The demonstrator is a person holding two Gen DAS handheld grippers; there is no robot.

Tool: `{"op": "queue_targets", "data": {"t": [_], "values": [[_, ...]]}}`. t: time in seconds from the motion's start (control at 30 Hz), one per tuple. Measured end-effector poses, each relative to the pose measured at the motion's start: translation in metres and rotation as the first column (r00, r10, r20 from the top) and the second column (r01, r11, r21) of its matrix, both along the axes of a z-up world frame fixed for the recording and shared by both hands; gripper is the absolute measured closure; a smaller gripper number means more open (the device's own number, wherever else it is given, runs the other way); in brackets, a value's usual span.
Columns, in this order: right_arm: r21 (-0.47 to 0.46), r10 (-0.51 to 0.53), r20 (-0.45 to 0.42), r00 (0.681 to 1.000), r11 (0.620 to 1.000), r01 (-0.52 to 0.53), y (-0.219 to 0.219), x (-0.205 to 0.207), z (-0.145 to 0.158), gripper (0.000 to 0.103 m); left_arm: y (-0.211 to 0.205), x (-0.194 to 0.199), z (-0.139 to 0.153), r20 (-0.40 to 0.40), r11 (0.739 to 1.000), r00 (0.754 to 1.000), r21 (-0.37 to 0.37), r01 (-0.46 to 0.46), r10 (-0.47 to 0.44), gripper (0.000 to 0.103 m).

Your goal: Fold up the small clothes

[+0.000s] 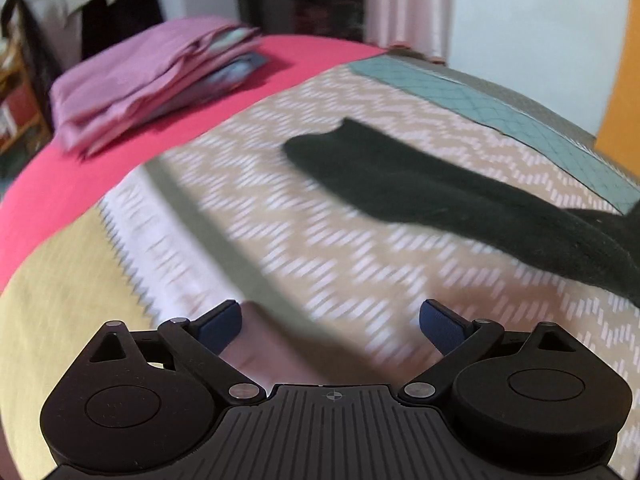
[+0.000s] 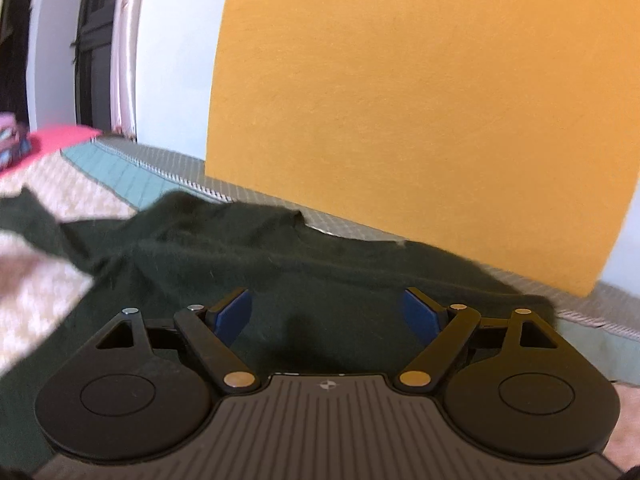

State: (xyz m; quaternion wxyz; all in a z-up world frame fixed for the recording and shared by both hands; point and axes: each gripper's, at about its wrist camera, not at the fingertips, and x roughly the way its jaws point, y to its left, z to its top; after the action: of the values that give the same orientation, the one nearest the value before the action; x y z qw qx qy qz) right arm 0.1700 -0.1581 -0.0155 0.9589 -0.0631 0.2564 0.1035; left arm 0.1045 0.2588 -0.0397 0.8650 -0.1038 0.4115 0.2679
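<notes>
A dark green long-sleeved garment (image 1: 440, 184) lies spread on the patterned bed cover, one sleeve stretched out to the left. In the right wrist view the garment's body (image 2: 320, 272) lies flat straight ahead, its neckline near the wall. My left gripper (image 1: 331, 320) is open and empty above the beige zigzag cover, to the lower left of the sleeve. My right gripper (image 2: 328, 312) is open and empty just over the garment's near edge.
A stack of folded pink and blue clothes (image 1: 148, 80) sits on a red sheet (image 1: 80, 172) at the back left. A teal quilted strip (image 1: 500, 112) runs along the bed's far edge. An orange wall (image 2: 420, 100) stands close behind the bed.
</notes>
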Motion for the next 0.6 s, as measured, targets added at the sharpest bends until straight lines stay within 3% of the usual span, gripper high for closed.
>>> {"op": "queue_targets", "data": {"t": [0.17,0.27,0.3,0.37,0.4,0.5,0.6], "values": [[0.042,0.008,-0.073,0.997,0.999,-0.005,0.041,0.036,-0.015,0.018,0.011,0.004,0.018,0.078,0.984,0.997,-0.179,0.015,-0.001,0.000],[-0.048,0.139,-0.172,0.975,0.988,-0.149,0.079,0.044,-0.036,0.024,0.000,0.031,0.028,0.098,0.972,0.995,-0.230,0.053,-0.031,0.000],[-0.104,0.210,-0.169,0.963,0.968,-0.230,0.093,0.036,-0.040,0.029,-0.005,0.040,0.031,0.096,0.971,0.995,-0.232,0.061,-0.039,0.000],[-0.220,0.294,-0.063,0.954,0.928,-0.301,0.108,0.015,-0.033,0.030,-0.014,0.048,0.034,0.112,0.969,0.993,-0.237,0.069,-0.043,0.000],[-0.233,0.340,-0.027,0.940,0.912,-0.337,0.112,0.006,-0.026,0.029,-0.016,0.046,0.034,0.133,0.968,0.990,-0.240,0.078,-0.046,0.000],[-0.181,0.451,0.006,0.893,0.878,-0.442,0.121,-0.005,-0.001,0.022,-0.018,0.030,0.022,0.160,0.961,0.986,-0.261,0.093,-0.052,0.000],[-0.039,0.529,-0.083,0.845,0.845,-0.533,0.140,0.009,0.017,0.031,-0.009,0.005,0.007,0.171,0.949,0.985,-0.302,0.090,-0.039,0.000]]}}
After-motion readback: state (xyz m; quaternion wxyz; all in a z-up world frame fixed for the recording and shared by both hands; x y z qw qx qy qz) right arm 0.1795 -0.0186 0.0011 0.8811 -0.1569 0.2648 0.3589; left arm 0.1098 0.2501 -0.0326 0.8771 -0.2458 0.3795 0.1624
